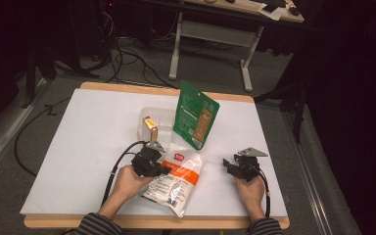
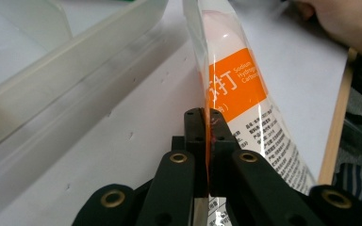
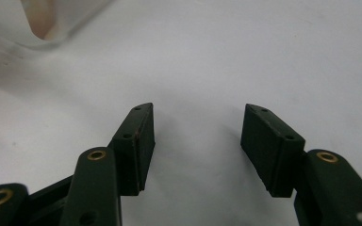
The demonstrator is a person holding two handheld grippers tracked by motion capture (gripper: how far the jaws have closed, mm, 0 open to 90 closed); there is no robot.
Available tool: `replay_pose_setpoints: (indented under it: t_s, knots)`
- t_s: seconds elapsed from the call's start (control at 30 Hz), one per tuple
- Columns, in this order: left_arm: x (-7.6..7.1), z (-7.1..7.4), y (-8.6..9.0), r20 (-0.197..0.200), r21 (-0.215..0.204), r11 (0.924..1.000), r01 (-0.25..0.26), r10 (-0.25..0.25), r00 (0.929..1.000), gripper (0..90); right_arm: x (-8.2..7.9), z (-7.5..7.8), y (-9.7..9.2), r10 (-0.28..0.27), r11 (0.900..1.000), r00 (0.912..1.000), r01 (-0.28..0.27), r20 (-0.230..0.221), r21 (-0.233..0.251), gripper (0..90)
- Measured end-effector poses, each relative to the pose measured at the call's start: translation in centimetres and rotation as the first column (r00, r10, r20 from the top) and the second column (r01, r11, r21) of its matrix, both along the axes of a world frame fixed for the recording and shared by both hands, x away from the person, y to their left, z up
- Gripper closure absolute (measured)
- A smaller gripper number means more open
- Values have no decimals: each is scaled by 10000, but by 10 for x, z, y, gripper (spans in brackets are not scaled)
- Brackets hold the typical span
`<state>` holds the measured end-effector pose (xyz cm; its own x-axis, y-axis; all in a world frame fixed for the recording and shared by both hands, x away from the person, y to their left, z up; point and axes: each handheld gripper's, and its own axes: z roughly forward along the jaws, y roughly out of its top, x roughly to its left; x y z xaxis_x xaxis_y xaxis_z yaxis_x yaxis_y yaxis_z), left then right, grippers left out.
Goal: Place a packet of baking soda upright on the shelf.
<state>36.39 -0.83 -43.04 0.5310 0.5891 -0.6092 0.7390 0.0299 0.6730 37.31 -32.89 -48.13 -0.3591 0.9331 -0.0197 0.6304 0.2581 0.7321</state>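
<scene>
From the high view, the white and orange pouch (image 1: 175, 178) lies near the front edge of the bench (image 1: 88, 147), its upper end next to a clear plastic container (image 1: 149, 120) that holds a small yellow box (image 1: 150, 128), while a green pouch (image 1: 196, 115) stands upright just behind. The left gripper (image 1: 164, 170) meets the pouch at its left edge. The left gripper view gives the detail the overhead picture cannot: the left gripper (image 2: 206, 117) is clenched on the pouch's thin side seam, pads pressed flat against the film (image 2: 238, 87), with the container's wall (image 2: 75, 66) running alongside. The right gripper (image 1: 227, 164) rests well to the right of the pouch; the right gripper view shows the right gripper (image 3: 197, 125) released, bare white bench between its pads.
</scene>
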Motion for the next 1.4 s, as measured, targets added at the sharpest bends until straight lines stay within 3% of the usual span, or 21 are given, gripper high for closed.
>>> replay_pose_setpoints:
  t_s: [0.43,0.57,0.77,1.2,1.4]
  knots:
    - [-13,24,5,319,-486,9988,75,-60,9995,900,0,0,0,-8,10000,10000,8,10,2,454]
    - [-15,28,5,502,-372,9992,131,-113,9987,900,0,0,0,4,10000,10000,-4,-23,8,454]
    - [-19,34,7,387,-716,9972,220,-193,9991,900,0,0,0,14,10000,10000,-14,-15,6,454]
    - [-23,44,10,349,-1021,9944,280,-245,9991,900,0,0,0,4,10000,10000,-4,-23,27,453]
    - [-28,54,8,415,-1248,9907,544,-496,9979,900,0,0,0,12,10000,10000,-12,-18,23,453]
